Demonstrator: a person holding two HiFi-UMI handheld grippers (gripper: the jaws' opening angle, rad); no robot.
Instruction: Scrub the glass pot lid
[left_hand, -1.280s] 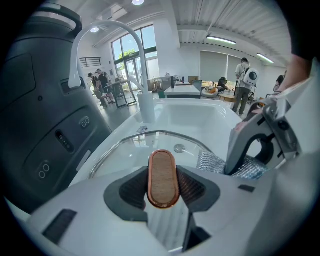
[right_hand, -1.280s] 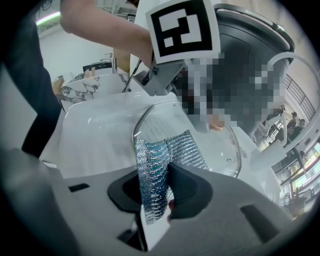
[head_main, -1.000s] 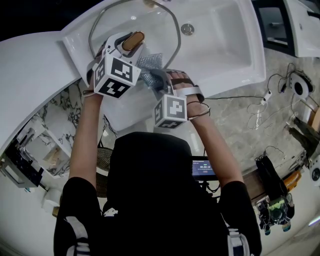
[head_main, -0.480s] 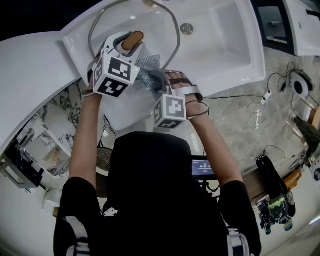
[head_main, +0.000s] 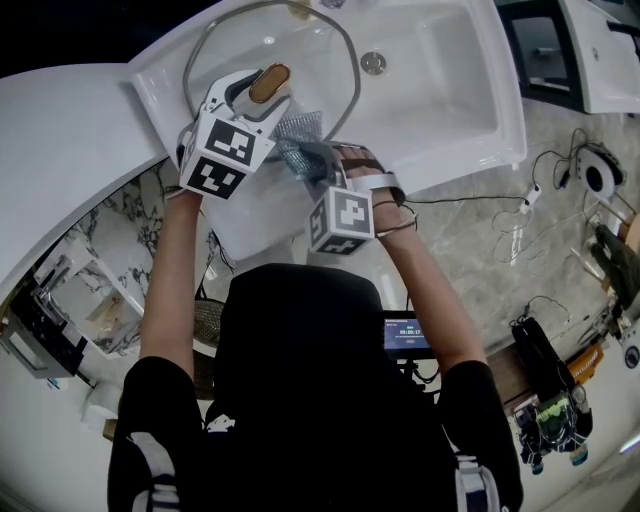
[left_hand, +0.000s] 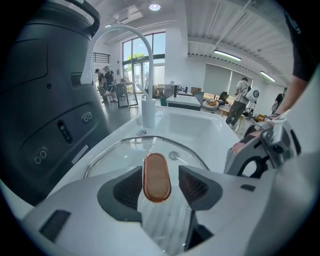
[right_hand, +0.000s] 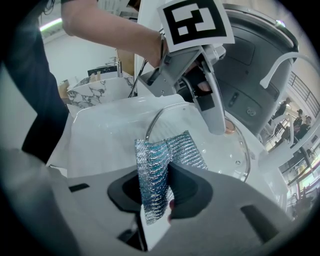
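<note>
The glass pot lid (head_main: 300, 45) lies in the left part of the sink (head_main: 440, 90), the left gripper (head_main: 255, 92) is opening around its knob (left_hand: 157, 177), and I think the right gripper (right_hand: 160, 192), clenched on the scouring cloth (right_hand: 155, 160), must rub next.

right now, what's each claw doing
Left claw: opening, not gripping; the lid handle sits loose between its jaws.
Right claw: closed on the silver scrub cloth.
</note>
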